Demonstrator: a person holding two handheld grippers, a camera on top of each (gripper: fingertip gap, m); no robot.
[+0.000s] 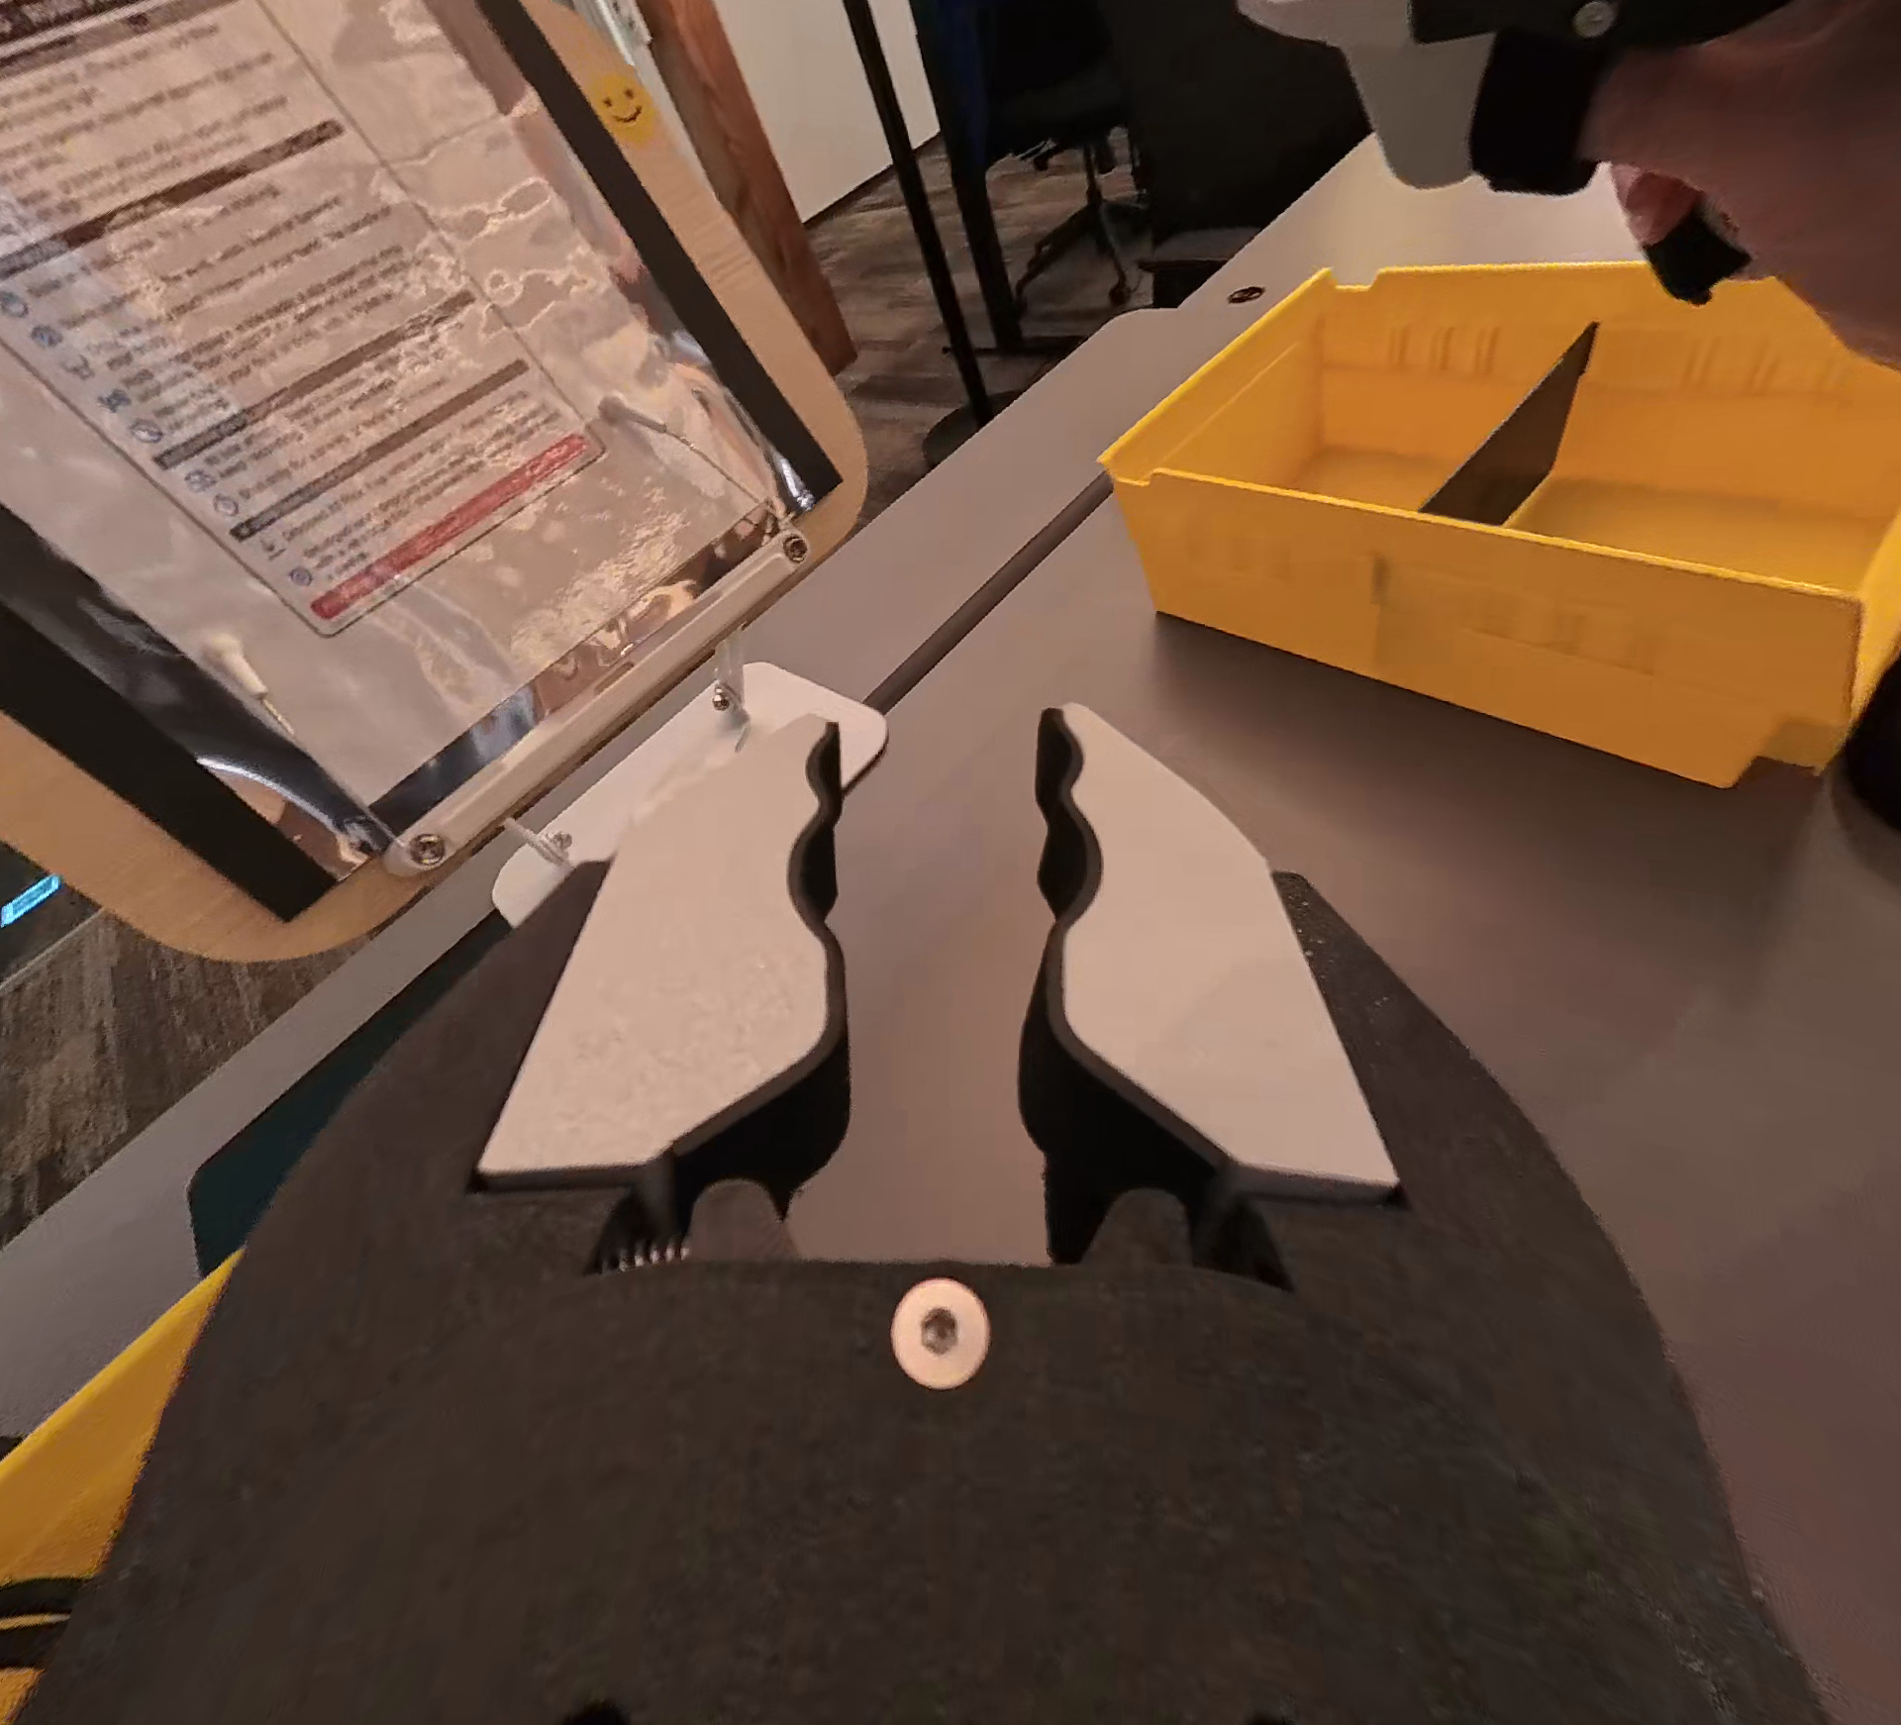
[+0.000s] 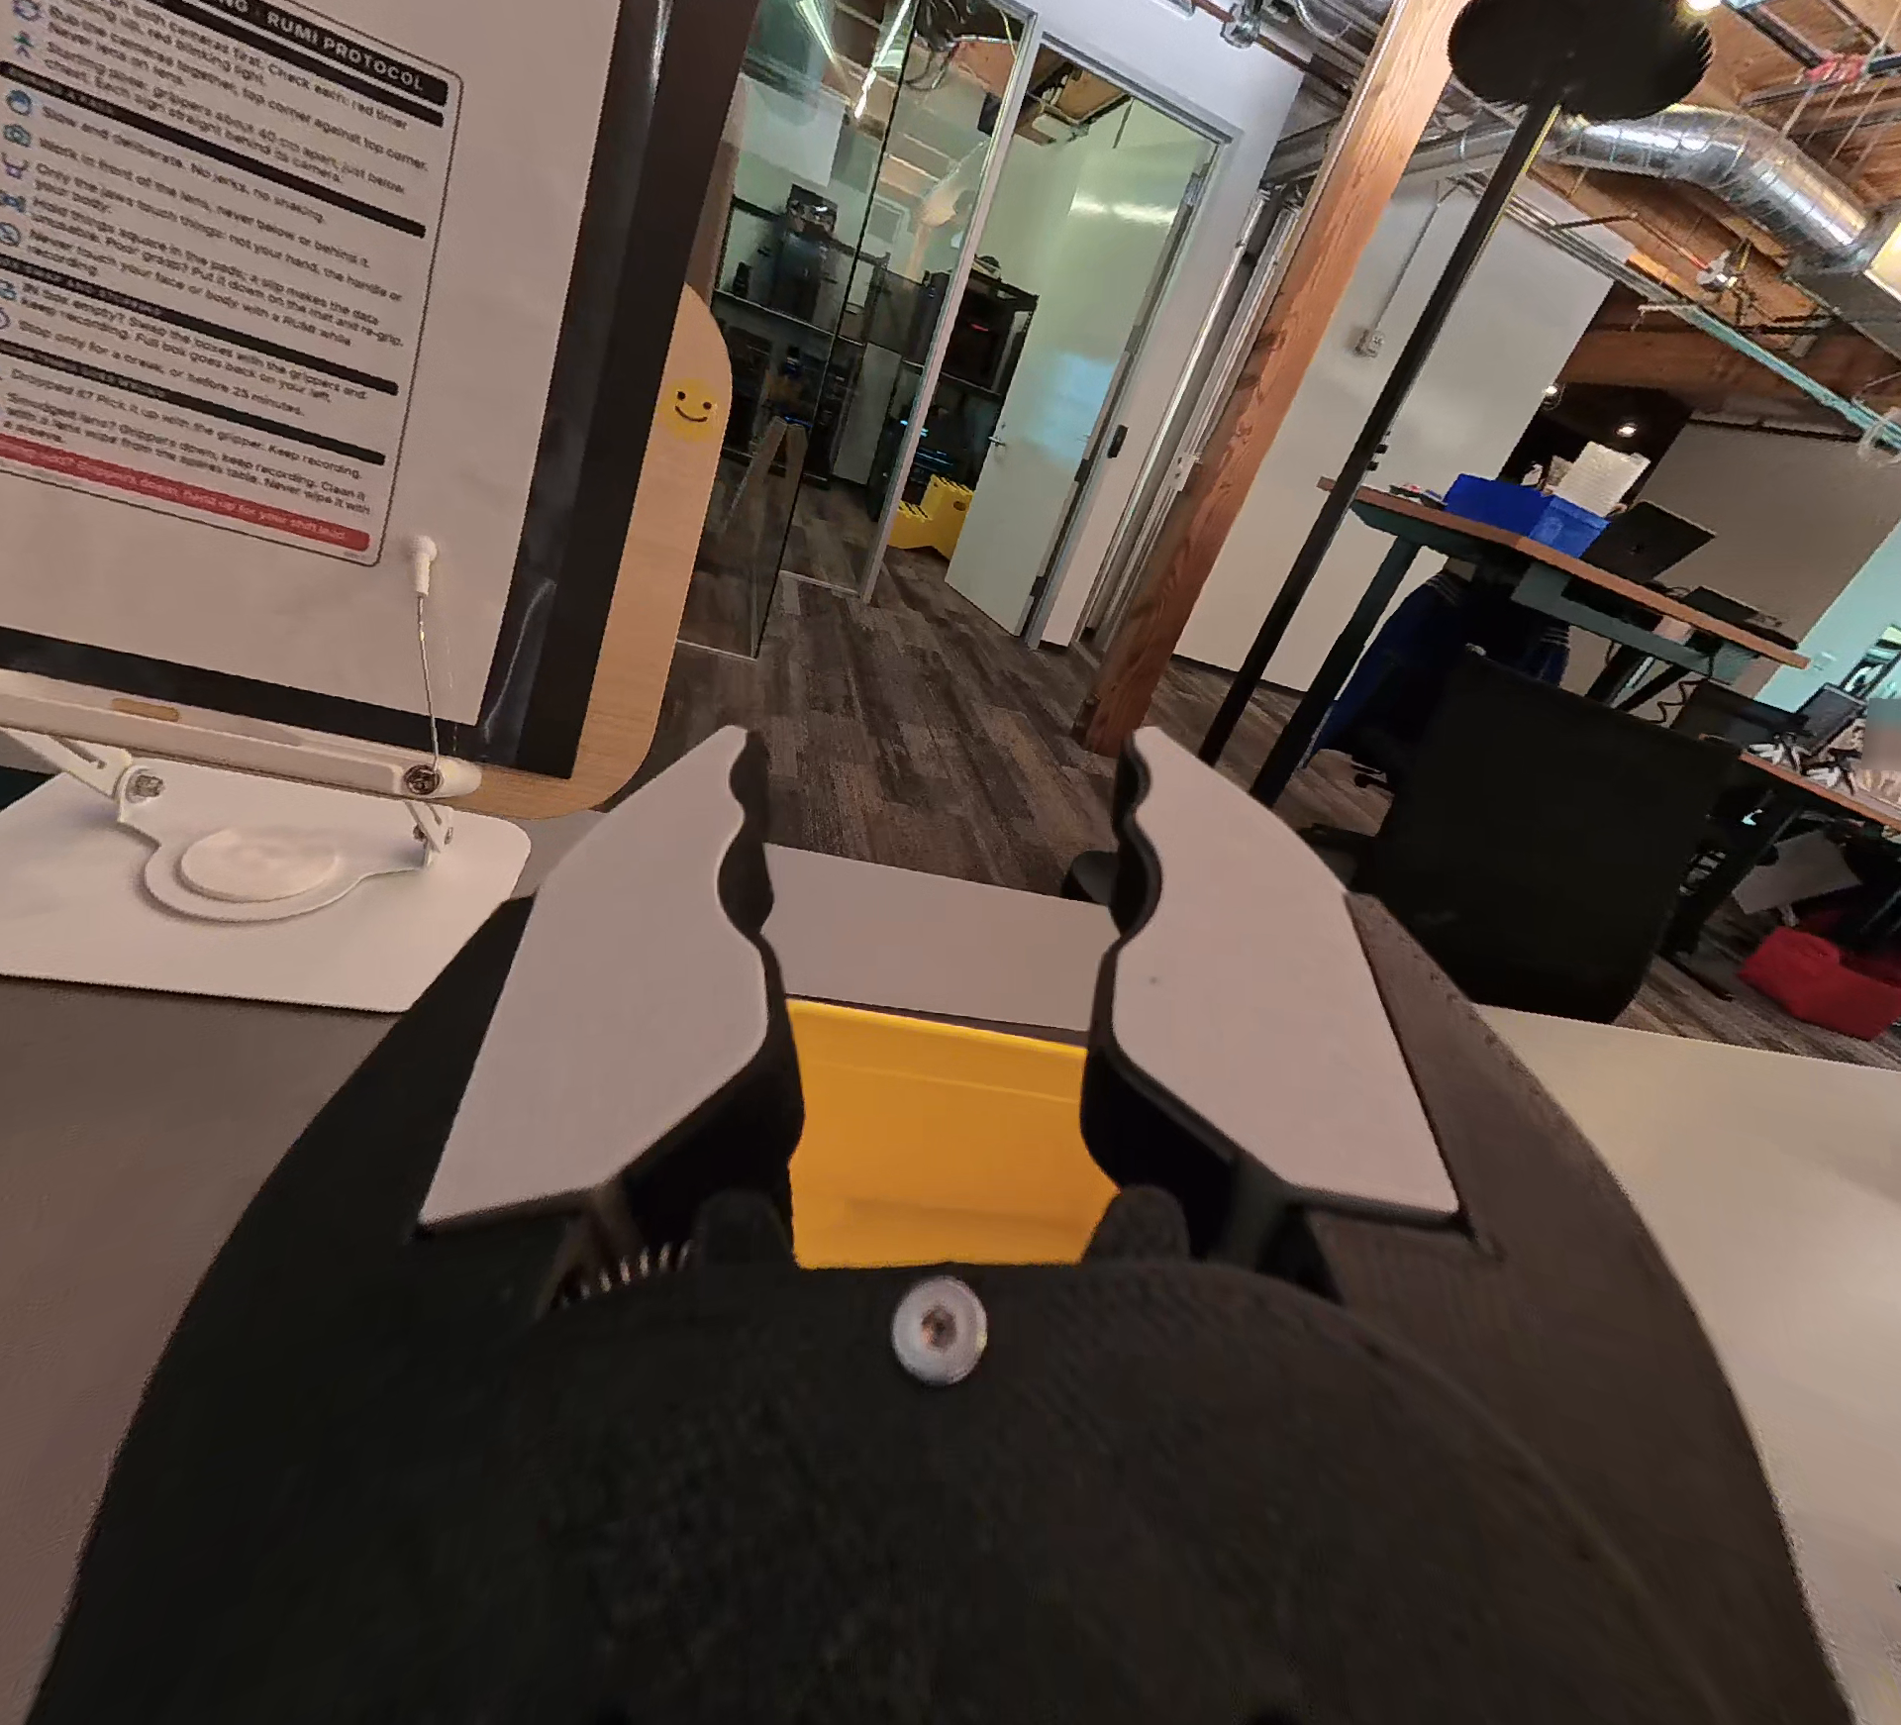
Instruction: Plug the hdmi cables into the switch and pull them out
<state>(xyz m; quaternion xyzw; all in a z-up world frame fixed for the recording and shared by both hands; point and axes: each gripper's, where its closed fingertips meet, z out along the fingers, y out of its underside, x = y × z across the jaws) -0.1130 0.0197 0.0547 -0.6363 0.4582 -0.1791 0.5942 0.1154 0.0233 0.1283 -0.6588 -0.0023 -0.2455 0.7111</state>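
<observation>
No HDMI cable and no switch shows in either view. My left gripper (image 1: 938,739) is open and empty, held low over the dark table (image 1: 1337,1007). My right gripper (image 2: 934,765) is open and empty, held above a yellow bin (image 2: 926,1151) and pointing out past the table edge. In the left wrist view the right gripper (image 1: 1337,19) shows at the top right, held in a hand above the yellow bin (image 1: 1492,606). The bin has a black divider (image 1: 1512,441) and both its compartments look empty.
A tilted board with a printed sheet (image 1: 339,400) stands on a white base (image 1: 761,739) at the left; it also shows in the right wrist view (image 2: 257,256). Another yellow edge (image 1: 72,1511) lies at the lower left. Beyond the table are a wooden post (image 2: 1286,359), chairs and desks.
</observation>
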